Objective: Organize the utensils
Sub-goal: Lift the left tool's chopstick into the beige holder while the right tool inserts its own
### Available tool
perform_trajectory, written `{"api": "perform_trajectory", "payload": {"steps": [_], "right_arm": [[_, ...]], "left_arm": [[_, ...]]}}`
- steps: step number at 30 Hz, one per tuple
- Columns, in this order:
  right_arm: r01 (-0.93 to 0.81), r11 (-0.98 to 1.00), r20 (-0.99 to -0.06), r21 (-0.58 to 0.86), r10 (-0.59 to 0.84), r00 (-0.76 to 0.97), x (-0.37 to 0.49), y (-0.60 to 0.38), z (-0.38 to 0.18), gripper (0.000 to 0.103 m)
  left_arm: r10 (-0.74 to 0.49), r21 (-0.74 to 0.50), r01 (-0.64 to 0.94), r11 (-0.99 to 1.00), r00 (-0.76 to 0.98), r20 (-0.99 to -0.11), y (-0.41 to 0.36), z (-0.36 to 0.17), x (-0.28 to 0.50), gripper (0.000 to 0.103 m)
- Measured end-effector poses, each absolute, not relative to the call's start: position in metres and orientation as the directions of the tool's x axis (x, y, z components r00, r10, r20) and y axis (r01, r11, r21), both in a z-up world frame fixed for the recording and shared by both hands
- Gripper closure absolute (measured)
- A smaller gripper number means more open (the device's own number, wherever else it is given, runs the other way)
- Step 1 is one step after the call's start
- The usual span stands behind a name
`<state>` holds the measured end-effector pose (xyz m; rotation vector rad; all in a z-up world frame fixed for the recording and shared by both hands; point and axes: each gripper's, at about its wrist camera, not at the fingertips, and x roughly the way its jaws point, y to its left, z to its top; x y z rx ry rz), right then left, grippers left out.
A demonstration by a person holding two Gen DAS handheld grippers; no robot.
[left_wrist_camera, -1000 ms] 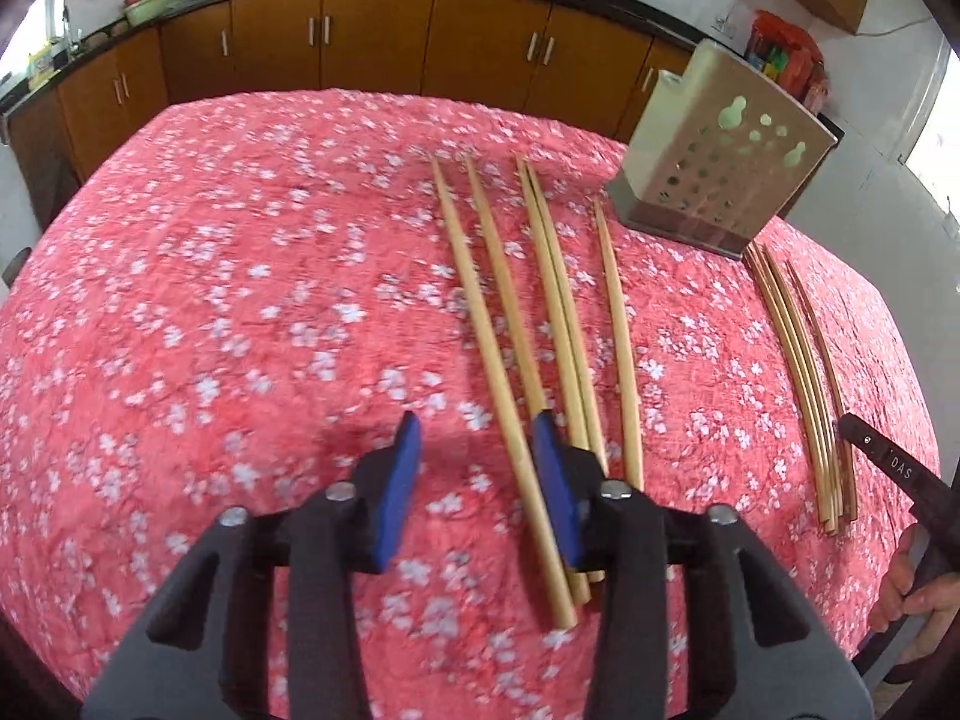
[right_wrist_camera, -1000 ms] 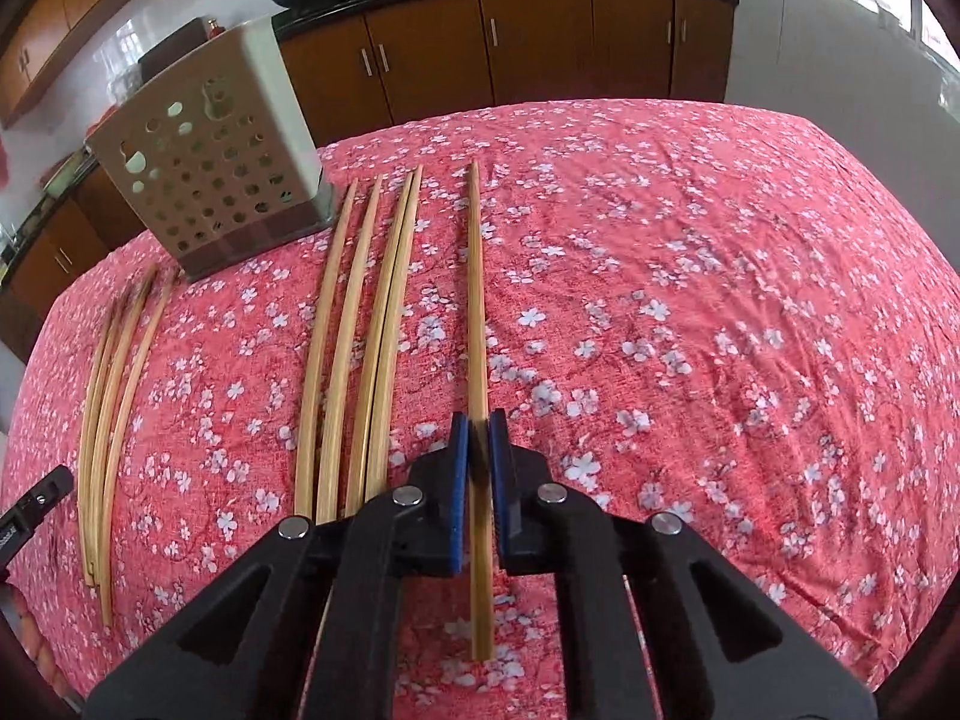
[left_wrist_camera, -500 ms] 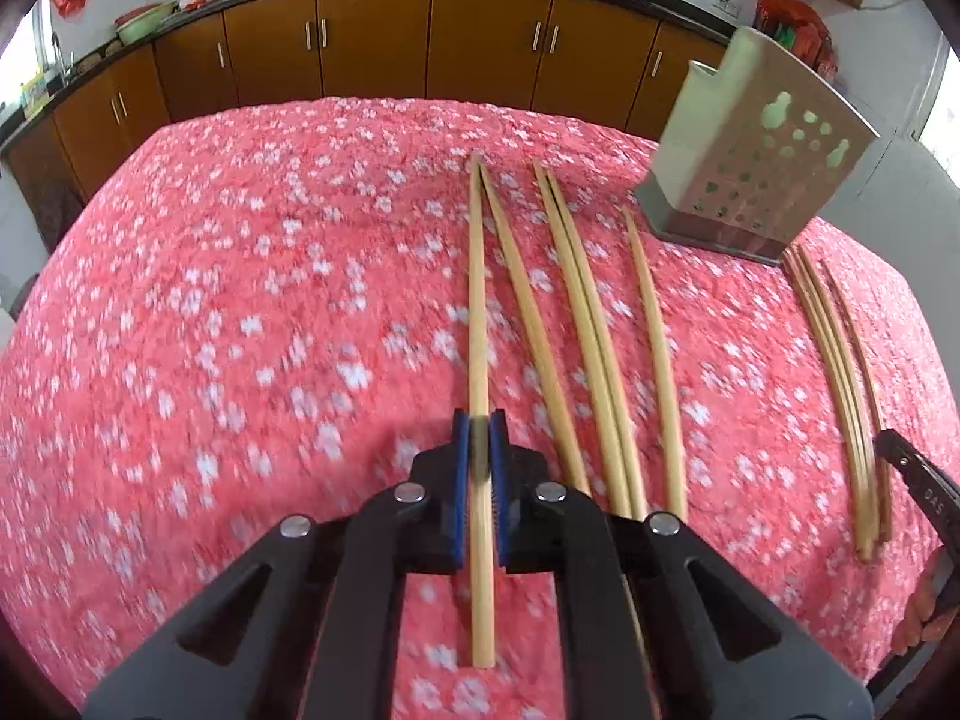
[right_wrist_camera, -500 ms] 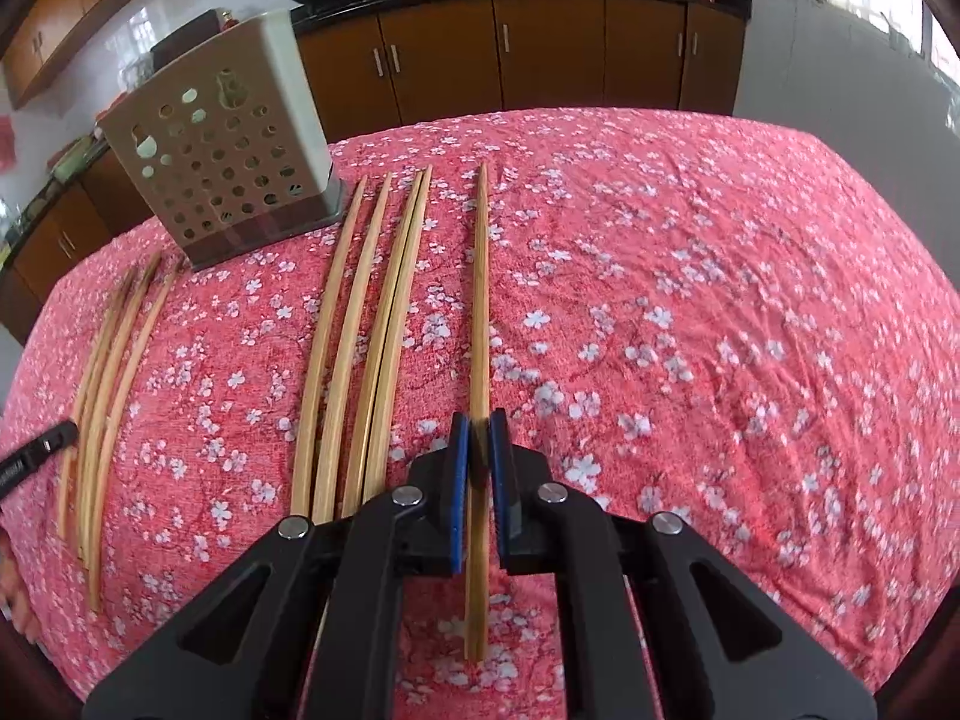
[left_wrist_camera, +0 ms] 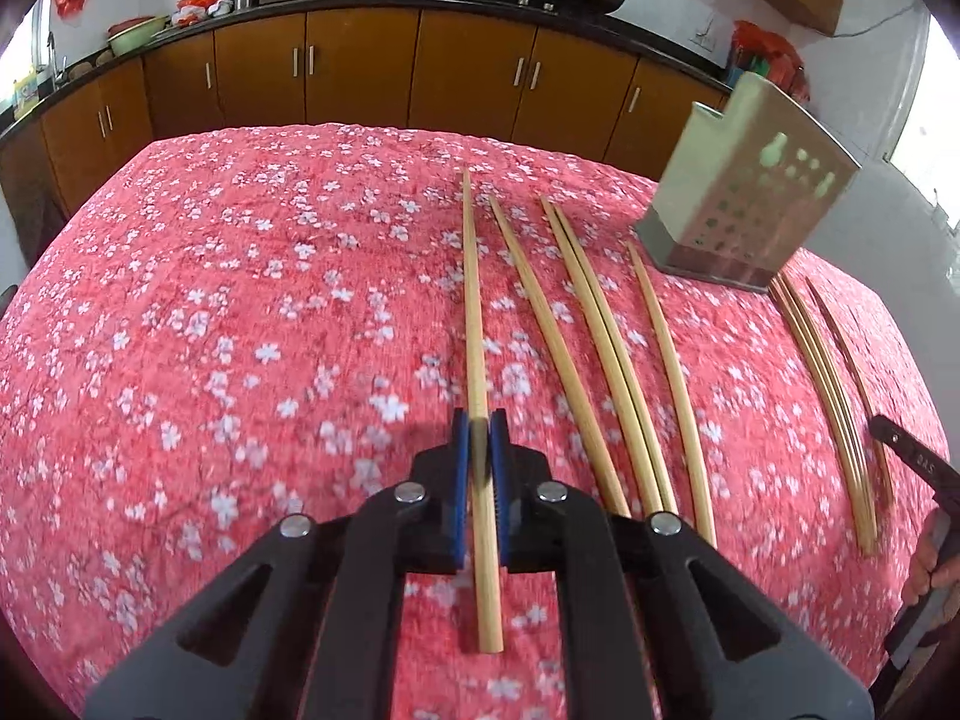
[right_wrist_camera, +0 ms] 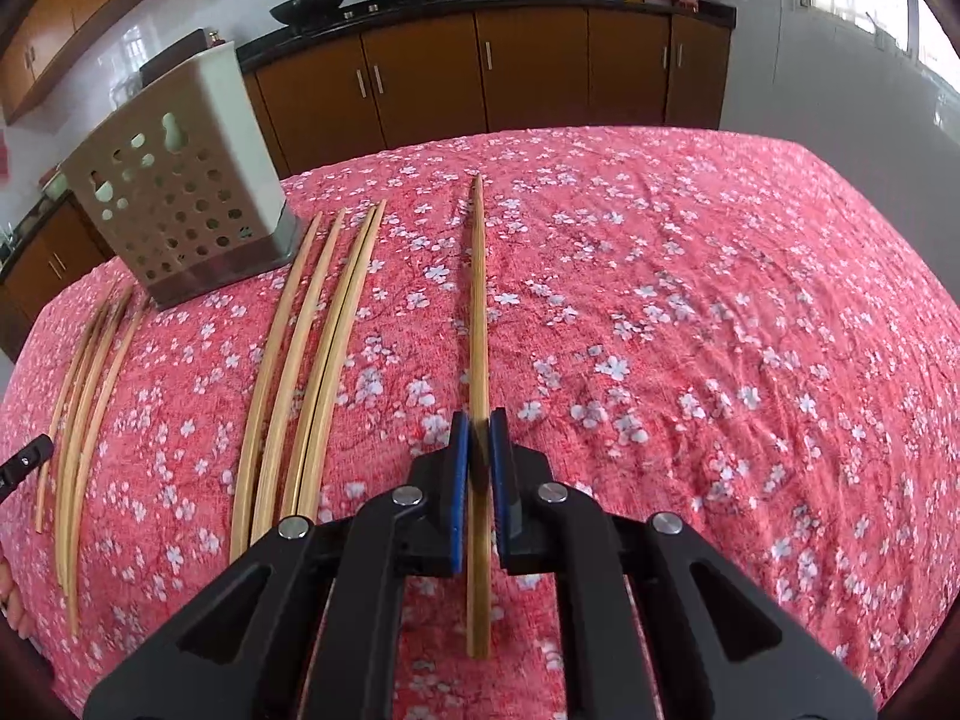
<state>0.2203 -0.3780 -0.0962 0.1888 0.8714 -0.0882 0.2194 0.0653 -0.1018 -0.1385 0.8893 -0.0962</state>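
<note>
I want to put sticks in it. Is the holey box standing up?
Yes, upright: the perforated holder stands on its dark base on the tablecloth.

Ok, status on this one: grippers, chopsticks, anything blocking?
Left gripper shut on one pale bamboo chopstick. Right gripper shut on another. Perforated beige utensil holder upright, path clear.

My left gripper [left_wrist_camera: 479,450] is black moulded plastic with triangular cut-outs in its arms, bright blue pads lining the inner faces of the fingers [left_wrist_camera: 459,480], and four round silver pivot screws behind the jaws. My right gripper [right_wrist_camera: 478,450] is built the same: black frame, blue pads, silver screws either side of the jaws.
</note>
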Motion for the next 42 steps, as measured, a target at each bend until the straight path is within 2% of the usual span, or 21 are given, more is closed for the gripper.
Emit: {"api": "perform_trajectory", "payload": {"steps": [19,22,32,42], "right_arm": [[0.147,0.982,-0.768,0.118,-0.003,0.641,0.185,-0.369,-0.093,0.095],[0.163,0.975,-0.731,0.152,0.001,0.682,0.177,-0.377,-0.078,0.095],[0.183,0.965,-0.608,0.187,-0.033,0.793,0.158,-0.396,-0.031,0.095],[0.179,0.963,-0.481,0.203,-0.061,0.875,0.155,-0.405,0.011,0.095]], "left_arm": [[-0.055,-0.037,0.043,0.998,0.617,-0.785,0.051,-0.100,0.199,0.095],[-0.052,-0.033,0.042,0.999,0.608,-0.792,0.053,-0.095,0.198,0.095],[-0.057,-0.038,0.043,0.998,0.732,-0.679,0.062,-0.030,0.183,0.095],[-0.063,-0.085,0.023,0.996,0.866,-0.496,0.065,0.046,0.175,0.095]]}}
